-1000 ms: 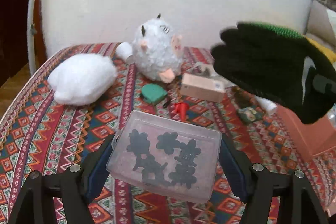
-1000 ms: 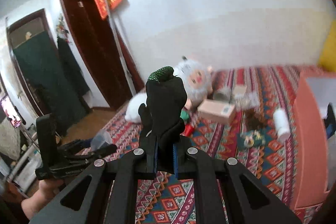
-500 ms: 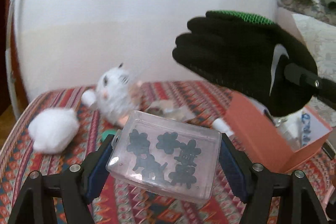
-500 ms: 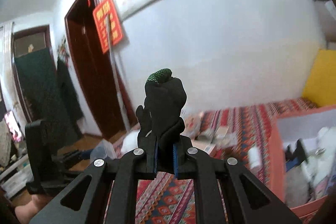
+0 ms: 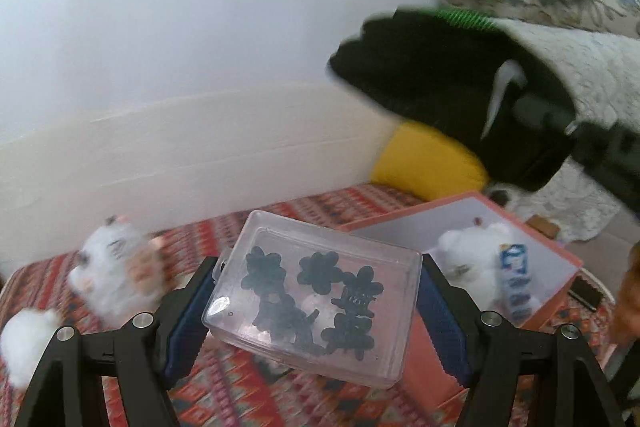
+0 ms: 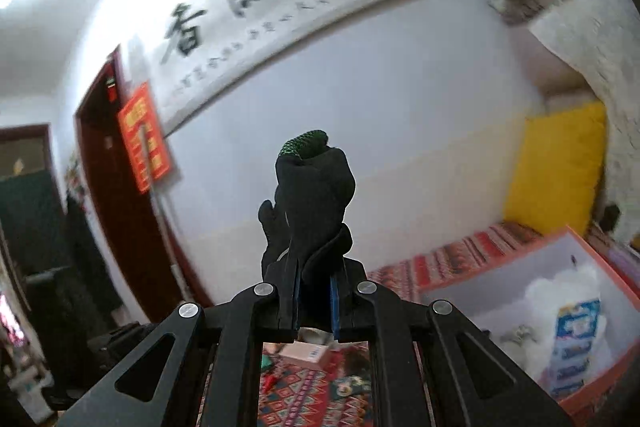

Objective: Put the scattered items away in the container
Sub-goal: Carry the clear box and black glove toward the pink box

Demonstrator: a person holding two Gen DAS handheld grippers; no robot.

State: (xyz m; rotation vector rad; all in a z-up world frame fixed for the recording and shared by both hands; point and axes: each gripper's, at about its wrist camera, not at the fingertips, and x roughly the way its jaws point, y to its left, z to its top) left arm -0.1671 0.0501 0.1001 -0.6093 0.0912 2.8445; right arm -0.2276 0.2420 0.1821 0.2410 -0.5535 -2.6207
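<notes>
We are gripping the clear plastic case (image 5: 316, 297) in the left hand-held gripper (image 5: 316, 311) and the black glove (image 6: 314, 195) in the right hand-held gripper (image 6: 314, 301), both aloft near the orange box (image 5: 560, 259), risking dropping the floppy glove outside its rim.

My right gripper (image 6: 314, 297) is clamped on a black knit glove with a green cuff (image 6: 312, 195); the glove stands upright from the jaws, cuff at the top. Low right: an open orange cardboard box with a white interior (image 6: 592, 247) on the red patterned cloth (image 6: 448, 259). Inside the box, a white fluffy plush (image 6: 560, 291) and a blue-and-white packet (image 6: 576, 339) lie against each other. Between my gripper arms, on the cloth: a small tan carton (image 6: 306, 353). A yellow cushion (image 6: 556, 167) leans at the wall beyond the box's far corner.
</notes>
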